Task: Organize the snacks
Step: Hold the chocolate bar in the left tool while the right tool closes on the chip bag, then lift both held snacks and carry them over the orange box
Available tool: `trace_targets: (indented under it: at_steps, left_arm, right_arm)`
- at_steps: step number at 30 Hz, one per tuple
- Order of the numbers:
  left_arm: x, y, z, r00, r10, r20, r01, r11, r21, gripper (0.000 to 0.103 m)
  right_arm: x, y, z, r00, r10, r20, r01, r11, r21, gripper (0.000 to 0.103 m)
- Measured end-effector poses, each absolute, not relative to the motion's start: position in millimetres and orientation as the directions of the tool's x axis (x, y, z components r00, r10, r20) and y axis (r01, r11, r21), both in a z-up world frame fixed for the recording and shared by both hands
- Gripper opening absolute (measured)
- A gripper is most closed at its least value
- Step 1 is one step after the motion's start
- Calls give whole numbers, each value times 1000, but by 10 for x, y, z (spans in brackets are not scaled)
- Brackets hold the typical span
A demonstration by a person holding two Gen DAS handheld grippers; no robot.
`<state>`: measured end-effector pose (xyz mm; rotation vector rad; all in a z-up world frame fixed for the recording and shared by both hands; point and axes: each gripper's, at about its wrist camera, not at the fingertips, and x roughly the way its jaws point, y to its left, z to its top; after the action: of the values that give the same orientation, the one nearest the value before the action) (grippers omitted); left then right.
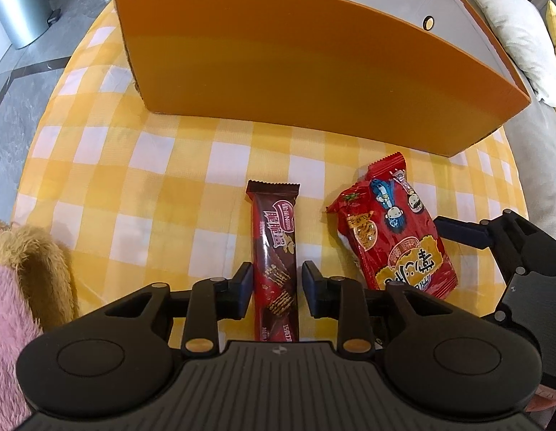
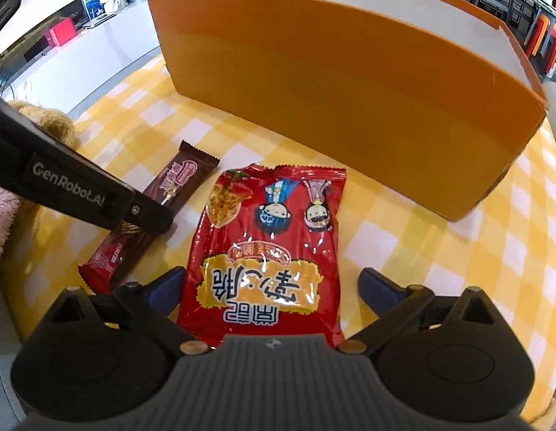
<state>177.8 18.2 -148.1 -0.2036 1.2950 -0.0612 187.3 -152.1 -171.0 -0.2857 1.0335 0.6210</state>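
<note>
Plush toy (image 1: 23,269) cut off at left edge. Left tool (image 1: 274,283) straddles the brown wafer bar (image 1: 274,251) on the checkered tabletop (image 1: 134,179), pads slightly apart, bar's near end hidden under the tool. Right tool (image 2: 272,287) spread wide around the red snack bag (image 2: 267,251); not gripping. Orange box (image 1: 296,64) behind, interior hidden.

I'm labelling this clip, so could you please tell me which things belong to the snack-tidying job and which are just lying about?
Job:
- wafer bar, between the left gripper's pads
- red bag, between the open right gripper's fingers
- orange box

Lying about:
- plush toy
- cushion
- metal bin
</note>
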Motion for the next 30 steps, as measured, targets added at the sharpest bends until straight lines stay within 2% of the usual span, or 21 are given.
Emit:
trace_targets:
  at_steps: [4,8,12,20,30]
  left_arm:
    - [1789,124,-1484,277,-147,-950,-49,985,-167,41]
    - [1790,98,-1493,282,-139,-949,-36,987,-156,41]
    - [1784,95,-1500,300,-127,-945,-30,989,-142,27]
    - [1742,177,-1472,336,-153,-929,-43,983,-177,26]
    - [1621,209,-1027,436,-191,-879,-12,976,-218,26]
  right_arm:
    - [1814,-1496,-1678,388,340,-857,-615,787,34,80]
    - [1768,-1492,-1647,399,323,-858,-606,795,18,71]
    - [1759,-1485,-1631,401,307,-863,-580,814,20,68]
    - [1755,-1543,-1587,396,291,-871,-508,859,56,67]
    - [1676,-1724,-1242,447,321,-835,-390,910,141,67]
